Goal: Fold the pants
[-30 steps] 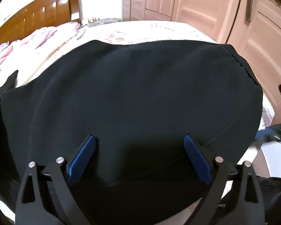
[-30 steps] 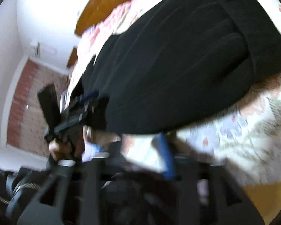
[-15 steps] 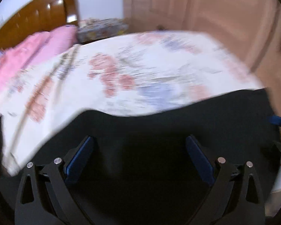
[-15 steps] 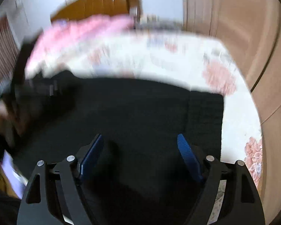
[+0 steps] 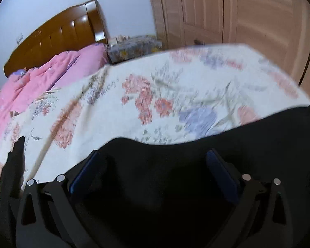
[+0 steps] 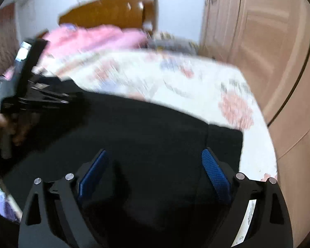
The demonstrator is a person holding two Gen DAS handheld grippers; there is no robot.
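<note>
The black pants (image 5: 248, 150) lie on the floral bedspread (image 5: 155, 95) at the near edge of the bed. My left gripper (image 5: 153, 165) is open and empty, its blue pads just above the black cloth. In the right wrist view the pants (image 6: 146, 136) fill the lower half, their waistband (image 6: 225, 142) at the right. My right gripper (image 6: 155, 165) is open and empty above them. The left gripper (image 6: 31, 78) and the hand holding it show at the left there. A black strip of the pants (image 5: 14, 165) lies at the far left.
A pink quilt (image 5: 37, 82) is bunched at the head of the bed under the wooden headboard (image 5: 57, 39). Wooden wardrobe doors (image 5: 248, 14) stand to the right, close to the bed. A patterned box (image 5: 134, 47) sits beside the headboard.
Both grippers have pulled back and tilted up, so the pants sit lower in each view. The right wrist view has swung from sideways to upright. Both stay open.
</note>
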